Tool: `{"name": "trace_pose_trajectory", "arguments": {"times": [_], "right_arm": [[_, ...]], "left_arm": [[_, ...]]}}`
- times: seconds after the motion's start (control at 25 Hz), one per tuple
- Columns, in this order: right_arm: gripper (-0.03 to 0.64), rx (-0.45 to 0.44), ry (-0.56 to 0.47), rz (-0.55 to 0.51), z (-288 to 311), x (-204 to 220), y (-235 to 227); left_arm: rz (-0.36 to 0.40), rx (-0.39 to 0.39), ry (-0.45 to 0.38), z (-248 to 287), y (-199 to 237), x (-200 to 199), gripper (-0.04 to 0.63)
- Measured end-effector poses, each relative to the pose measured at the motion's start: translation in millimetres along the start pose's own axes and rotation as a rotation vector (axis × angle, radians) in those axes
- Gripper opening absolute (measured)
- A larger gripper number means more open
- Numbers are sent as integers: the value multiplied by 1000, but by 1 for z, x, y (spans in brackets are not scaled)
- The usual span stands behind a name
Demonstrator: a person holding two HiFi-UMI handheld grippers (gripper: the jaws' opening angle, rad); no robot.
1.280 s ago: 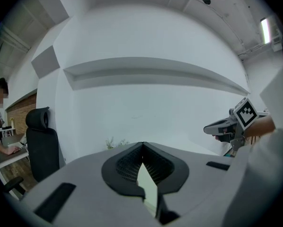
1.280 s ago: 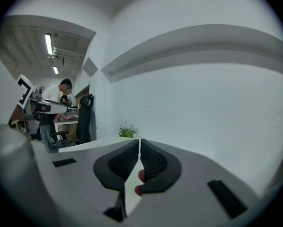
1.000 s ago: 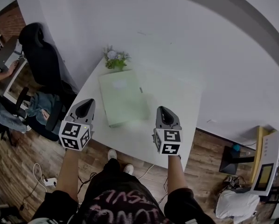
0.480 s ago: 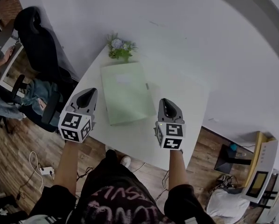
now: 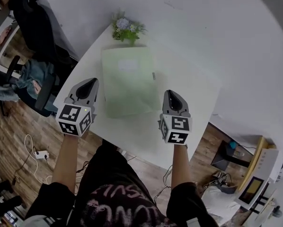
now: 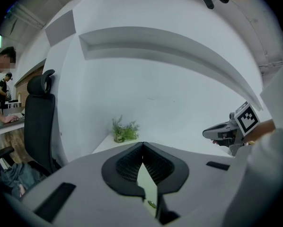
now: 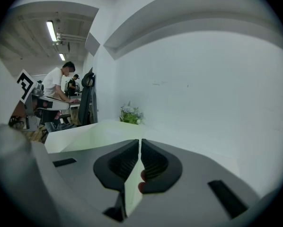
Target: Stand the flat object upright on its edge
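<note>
Two handheld grippers hover over a white table (image 5: 193,98) where a pale green flat object (image 5: 127,82) lies flat on its face, not yet stood on edge. From the left of the head view: a black office chair (image 5: 30,13) stands off the table's far-left corner, at about 10 o'clock from the flat object, with denim clothing (image 5: 35,79) draped just below it. The left gripper (image 5: 90,83) sits at 8 o'clock from the flat object, just beside its near-left corner. In the left gripper view its jaws are pressed together with nothing between them (image 6: 142,148), and the small plant (image 6: 124,131) shows beyond them. The flat object fills the middle of the table, its long sides running away from the person. A potted plant with pale blooms (image 5: 126,28) stands at 12 o'clock from it, against the white wall. The right gripper (image 5: 171,93) is at 4 o'clock from the flat object, just off its near-right corner. In the right gripper view its jaws are likewise closed and empty (image 7: 139,143), with the green sheet (image 7: 99,136) spread out at 10 o'clock from them
</note>
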State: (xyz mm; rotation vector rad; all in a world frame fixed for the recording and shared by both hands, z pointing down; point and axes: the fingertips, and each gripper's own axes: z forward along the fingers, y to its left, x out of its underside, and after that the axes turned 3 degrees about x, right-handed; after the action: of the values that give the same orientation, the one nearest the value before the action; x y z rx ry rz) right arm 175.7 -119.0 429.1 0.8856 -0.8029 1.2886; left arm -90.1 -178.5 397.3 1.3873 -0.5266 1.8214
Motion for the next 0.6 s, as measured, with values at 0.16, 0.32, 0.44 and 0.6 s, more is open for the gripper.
{"name": "trace_pose_trajectory", "arguments": {"times": [0.16, 0.32, 0.44, 0.6], "right_arm": [[28, -34, 40, 22, 16, 19, 4], [28, -54, 77, 50, 28, 34, 7], [28, -65, 97, 53, 36, 43, 10], [28, -78, 129, 49, 45, 54, 12]], "left_arm": [[-34, -9, 35, 7, 4, 21, 15], [-45, -15, 67, 13, 7, 38, 15], [-73, -13, 83, 18, 8, 53, 15], [-109, -10, 113, 25, 9, 72, 15]]}}
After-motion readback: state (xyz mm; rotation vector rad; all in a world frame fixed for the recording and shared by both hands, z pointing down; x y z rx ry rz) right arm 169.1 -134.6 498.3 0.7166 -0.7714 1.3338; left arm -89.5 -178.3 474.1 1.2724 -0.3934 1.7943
